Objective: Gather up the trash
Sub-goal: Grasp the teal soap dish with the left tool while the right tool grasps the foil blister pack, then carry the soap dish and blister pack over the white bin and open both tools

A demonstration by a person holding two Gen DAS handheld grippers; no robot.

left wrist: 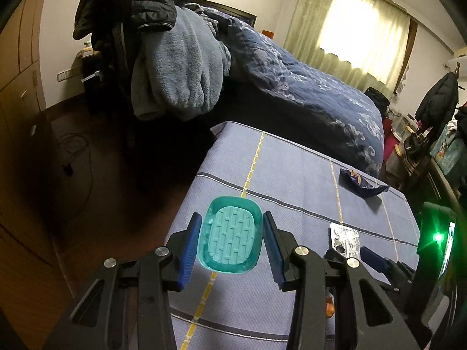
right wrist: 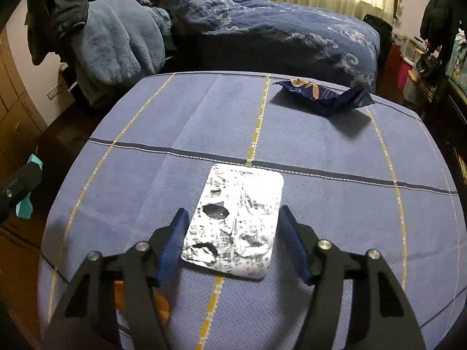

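Both your pairs of fingers are spread: your left gripper point(left wrist: 230, 240) flanks the teal plastic tray point(left wrist: 229, 236), your right gripper point(right wrist: 233, 240) straddles the silver foil blister sheet point(right wrist: 235, 223) lying flat on the blue checked tablecloth point(right wrist: 335, 204).

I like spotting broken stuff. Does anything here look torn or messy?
Yes. The silver blister pack between the right gripper's open jaws has ragged punched-out holes, and a crumpled dark blue wrapper lies at the tablecloth's far edge.
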